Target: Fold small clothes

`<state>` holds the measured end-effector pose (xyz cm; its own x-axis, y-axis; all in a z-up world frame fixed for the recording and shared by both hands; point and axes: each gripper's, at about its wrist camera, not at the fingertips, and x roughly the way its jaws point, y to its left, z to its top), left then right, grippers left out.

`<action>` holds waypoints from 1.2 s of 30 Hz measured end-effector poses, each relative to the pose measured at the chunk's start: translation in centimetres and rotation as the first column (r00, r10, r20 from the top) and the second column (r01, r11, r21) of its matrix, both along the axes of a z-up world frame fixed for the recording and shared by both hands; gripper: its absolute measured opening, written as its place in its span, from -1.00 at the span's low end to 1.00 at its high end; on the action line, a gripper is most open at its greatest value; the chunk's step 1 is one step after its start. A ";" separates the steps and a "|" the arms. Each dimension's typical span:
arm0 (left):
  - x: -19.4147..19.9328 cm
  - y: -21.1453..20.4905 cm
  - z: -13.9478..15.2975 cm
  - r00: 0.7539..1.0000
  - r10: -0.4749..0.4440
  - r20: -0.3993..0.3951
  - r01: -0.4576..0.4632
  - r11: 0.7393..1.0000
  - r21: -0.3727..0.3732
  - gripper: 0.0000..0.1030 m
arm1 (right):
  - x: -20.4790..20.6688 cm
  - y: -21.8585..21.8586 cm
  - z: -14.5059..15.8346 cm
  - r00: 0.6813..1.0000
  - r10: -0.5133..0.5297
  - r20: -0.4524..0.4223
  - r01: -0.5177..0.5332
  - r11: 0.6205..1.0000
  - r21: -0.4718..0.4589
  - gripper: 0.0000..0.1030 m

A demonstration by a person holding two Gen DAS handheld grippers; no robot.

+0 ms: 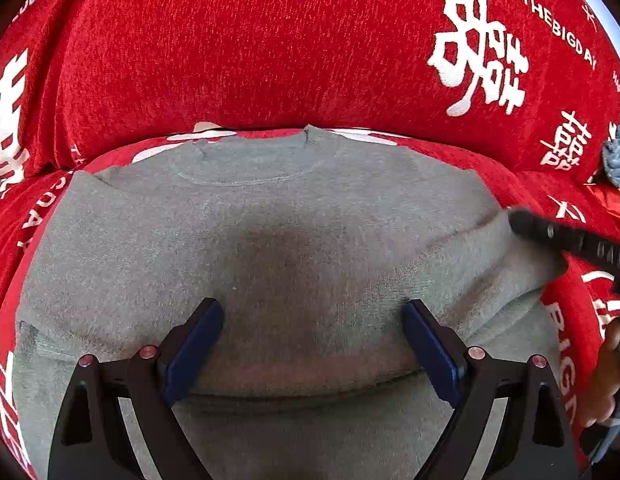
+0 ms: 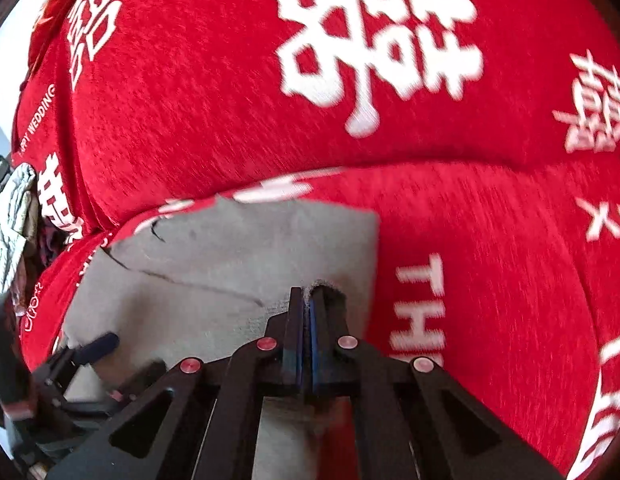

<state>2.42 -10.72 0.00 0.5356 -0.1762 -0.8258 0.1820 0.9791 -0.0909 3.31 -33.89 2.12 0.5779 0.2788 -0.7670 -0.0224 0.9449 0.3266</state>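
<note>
Fuzzy grey knit top (image 1: 270, 220), right tongs (image 2: 308, 300) pinching its edge, left tongs (image 1: 314, 332) apart, red printed cloth (image 1: 250, 48)

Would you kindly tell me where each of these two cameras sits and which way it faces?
Left wrist: on the left gripper, looking down over its open fingers at the grey sweater; a hand shows at the right edge.
Right wrist: on the right gripper, fingers shut on the sweater's edge; no hand visible.
Shared: the sweater, the red sofa cover, and each other's gripper.

Fuzzy matt grey garment (image 1: 270, 232) on nubby red cloth (image 1: 250, 48).
</note>
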 end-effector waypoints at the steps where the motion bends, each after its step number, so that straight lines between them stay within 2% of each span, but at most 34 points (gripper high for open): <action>1: -0.1 0.0 -0.1 1.000 -0.005 0.000 0.005 1.000 0.000 0.80 | -0.8 -0.2 -0.1 1.000 0.003 -0.001 -0.003 1.000 0.002 -0.95; 4: -0.2 0.2 0.0 1.000 -0.017 -0.004 0.017 1.000 -0.012 0.80 | -2.8 -0.6 -0.1 1.000 0.017 -0.013 -0.018 1.000 -0.016 -0.94; 7: -0.3 0.7 0.5 1.000 -0.010 -0.004 0.010 1.000 -0.013 0.80 | -3.9 -1.7 0.8 0.999 -0.052 -0.016 0.050 0.996 -0.078 -0.93; 9: -0.3 1.5 1.0 1.000 0.016 0.002 -0.016 0.999 -0.039 0.80 | -4.4 -1.9 2.4 0.996 -0.090 0.027 0.092 0.990 -0.107 -0.92; 11: -0.1 2.0 1.1 0.999 0.033 -0.006 -0.033 0.999 -0.042 0.80 | -4.6 -1.1 4.0 0.994 -0.089 0.068 0.094 0.992 -0.083 -0.89; 12: 0.1 2.3 1.0 0.999 0.041 -0.013 -0.042 0.998 -0.036 0.80 | -4.5 -0.2 4.3 0.995 -0.072 0.074 0.077 0.994 -0.079 -0.80; 14: 0.3 2.8 0.9 0.998 0.056 -0.019 -0.057 0.998 -0.029 0.80 | -3.9 2.4 4.0 0.999 -0.004 0.053 0.009 0.996 -0.090 -0.35; 15: 0.3 3.1 0.9 0.998 0.064 -0.020 -0.065 0.998 -0.027 0.80 | -3.5 3.9 3.4 0.999 0.032 0.035 -0.029 0.995 -0.098 0.10; 16: 0.3 3.3 0.9 0.997 0.069 -0.019 -0.070 0.997 -0.023 0.80 | -3.2 5.2 2.6 0.998 0.059 0.025 -0.056 0.992 -0.110 0.20; 18: 0.3 3.9 0.8 0.997 0.074 -0.021 -0.074 0.997 -0.005 0.80 | -2.7 6.7 1.0 0.997 0.082 -0.012 -0.083 0.989 -0.126 0.20; 20: 0.4 4.4 0.4 0.997 0.072 -0.026 -0.072 0.997 0.018 0.80 | -2.2 6.9 -0.6 0.997 0.050 -0.056 -0.058 0.987 -0.149 0.17; 21: 0.4 4.8 0.1 0.997 0.070 -0.027 -0.069 0.997 0.032 0.80 | -2.2 6.7 -0.8 0.998 0.044 -0.043 -0.050 0.988 -0.148 0.17; 24: 0.3 5.6 -0.1 0.998 0.055 -0.016 -0.054 0.998 0.042 0.80 | -2.4 6.7 -0.5 0.999 0.031 -0.043 -0.038 0.983 -0.177 0.15; 27: 0.1 6.5 0.6 0.998 0.067 0.007 -0.067 0.997 0.044 0.80 | -3.0 7.4 1.0 1.000 -0.016 -0.017 0.011 0.953 -0.304 0.20; 28: 0.2 6.7 0.8 0.997 0.071 0.015 -0.072 0.997 0.038 0.80 | -3.2 7.6 1.5 1.000 -0.022 0.000 0.021 0.948 -0.318 0.20; 32: 1.6 8.1 1.2 0.994 0.105 0.018 -0.105 0.994 0.030 0.80 | -2.6 8.9 2.5 1.000 0.006 0.013 -0.002 0.954 -0.299 0.23; 36: 3.1 9.3 0.4 0.990 0.139 -0.009 -0.139 0.989 0.052 0.80 | -1.4 11.8 1.3 0.998 0.056 -0.027 -0.062 0.954 -0.295 0.25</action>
<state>5.53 -1.40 0.35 0.5418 -0.0578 -0.8385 0.0432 0.9982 -0.0410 1.92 -22.11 3.43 0.5523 0.0712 -0.8306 -0.0775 0.9964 0.0338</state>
